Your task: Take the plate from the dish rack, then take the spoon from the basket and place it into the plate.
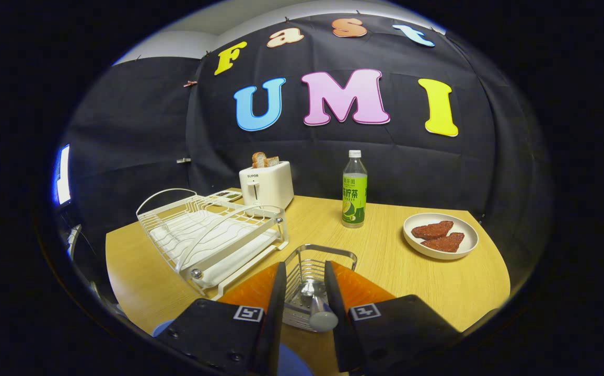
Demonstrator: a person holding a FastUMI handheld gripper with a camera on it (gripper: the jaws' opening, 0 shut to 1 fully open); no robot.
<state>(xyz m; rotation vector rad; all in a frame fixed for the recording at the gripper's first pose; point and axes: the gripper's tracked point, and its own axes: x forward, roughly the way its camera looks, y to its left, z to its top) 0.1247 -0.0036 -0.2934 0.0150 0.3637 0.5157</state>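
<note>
While looking forward along the fingers, found the gripper (304,265) open, fingers parted around the spoon (321,314), whose handle stood up from the wire basket (328,249) and leaned near one finger, clear of the other. Saw the dish rack (213,235) just beside the basket with no plate in it. Noted a plate (440,236) holding two red pieces farther off, and a blue edge (163,328) below the fingers, too hidden to identify. Judged the spoon pickup as the step in hand. Reckoned next on closing both fingers on the handle, then lifting straight out of the wires.
</note>
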